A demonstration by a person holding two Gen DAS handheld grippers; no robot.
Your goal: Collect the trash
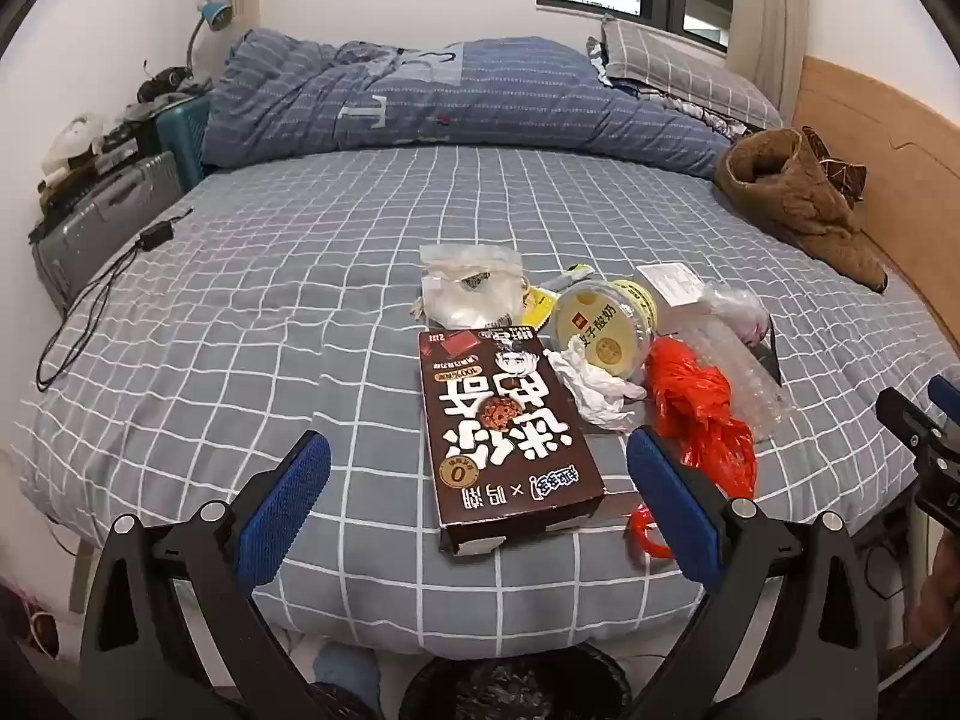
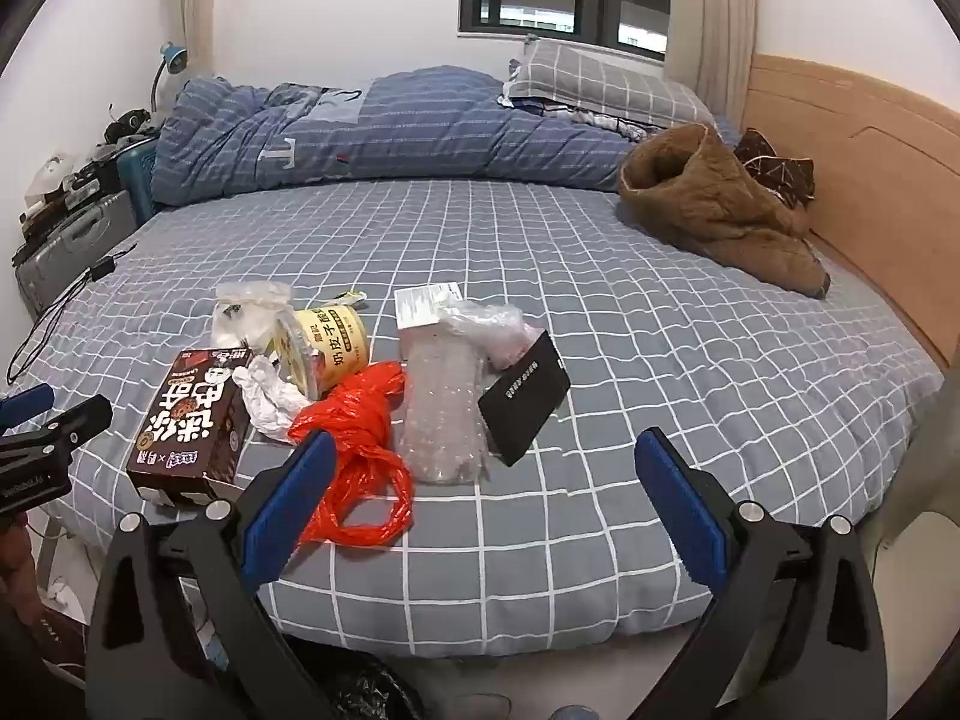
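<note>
brown snack box (image 1: 507, 432), crumpled tissue (image 1: 591, 387), orange bag (image 1: 699, 414)

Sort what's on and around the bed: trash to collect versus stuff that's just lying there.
Trash to collect:
brown snack box
yellow yogurt cup
crumpled tissue
orange plastic bag
bubble wrap
clear plastic bag
small black box

Just lying about:
brown coat
blue duvet
pillow
charger cable
</note>
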